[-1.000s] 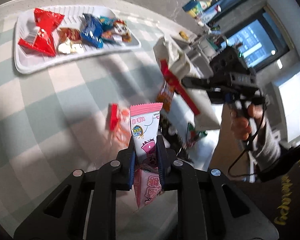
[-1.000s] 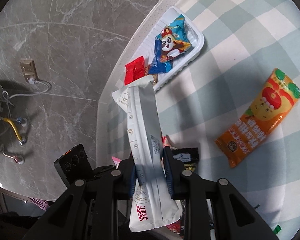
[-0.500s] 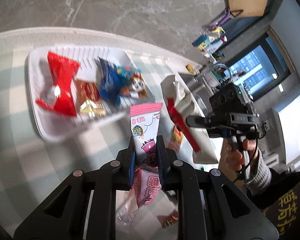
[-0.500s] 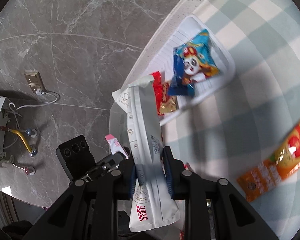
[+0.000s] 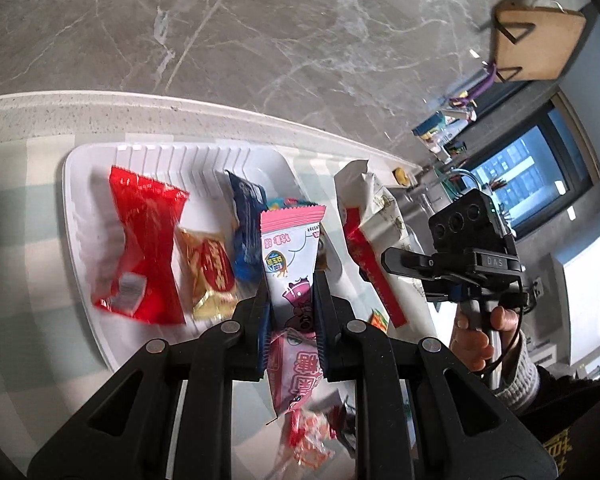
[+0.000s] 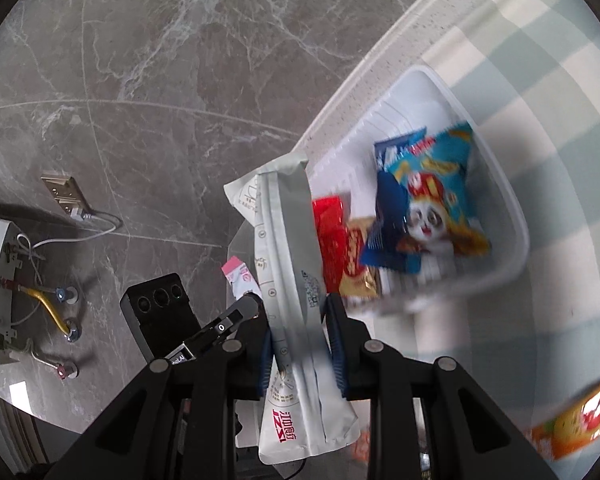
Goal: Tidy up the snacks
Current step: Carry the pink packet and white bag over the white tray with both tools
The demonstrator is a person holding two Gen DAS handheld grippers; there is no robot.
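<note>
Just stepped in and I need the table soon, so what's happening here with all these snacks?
A person is sorting snacks with handheld tongs in each hand. The left tongs grip a pink-and-white packet; the right tongs grip a long white pouch. Both hang over the white tray on the checked table, which already holds a red packet, a gold one and blue ones. An orange packet lies outside the tray.

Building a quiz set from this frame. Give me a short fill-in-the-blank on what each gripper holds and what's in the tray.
1. The left gripper is shut on a ____-topped packet.
2. The right gripper is shut on a long ____ pouch.
3. The panda-printed packet lies in the white ____.

Missing words: pink; white; tray
</note>
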